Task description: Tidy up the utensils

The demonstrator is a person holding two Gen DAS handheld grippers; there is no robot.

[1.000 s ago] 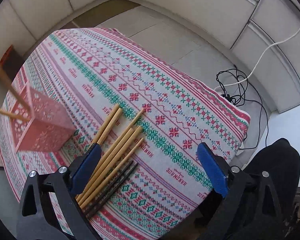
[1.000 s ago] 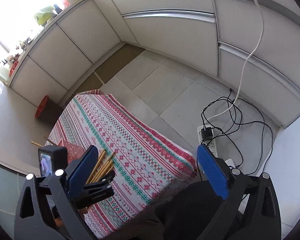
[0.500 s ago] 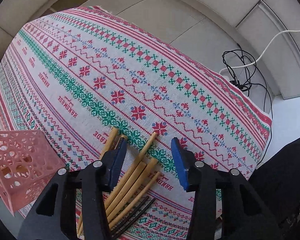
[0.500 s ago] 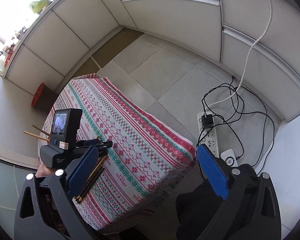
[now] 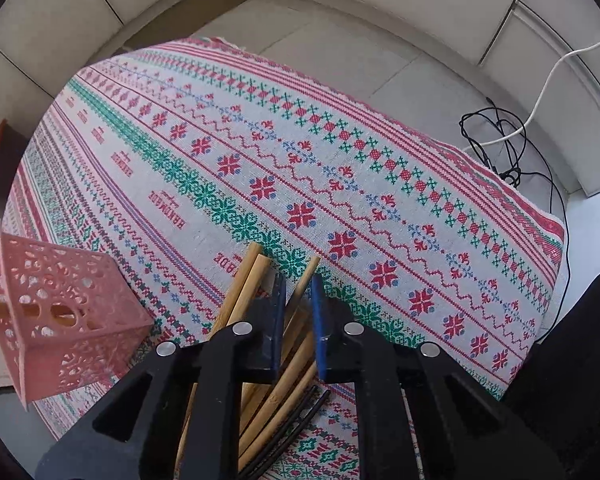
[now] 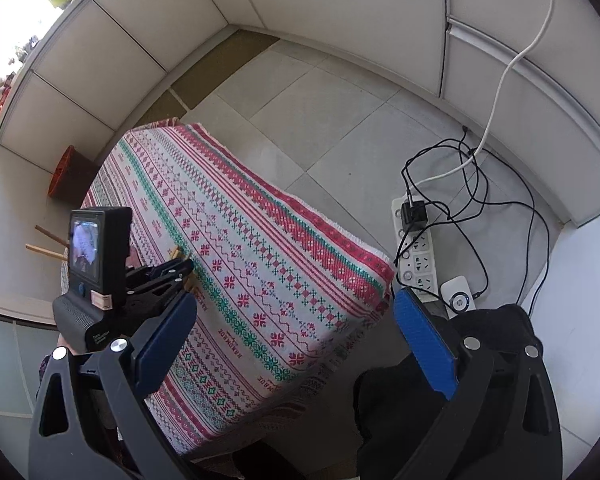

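On the far left stands the pink holder (image 5: 66,312), a bamboo stick already poking through it. Just right, the left gripper (image 5: 298,316) is closing its jaws around one bamboo chopstick (image 5: 306,276) of the bundle lying lengthwise along its fingers. Farther right, the right gripper (image 6: 296,344) hangs wide apart, empty, off the tablecloth (image 6: 260,248) edge.

Tablecloth (image 5: 340,184) is off-white with red, green and blue cross-stitch bands. Pink lattice holder (image 5: 60,320), tan bamboo chopsticks (image 5: 256,276) plus a black pair (image 5: 300,420). Tool pads (image 6: 424,340) are blue on black.
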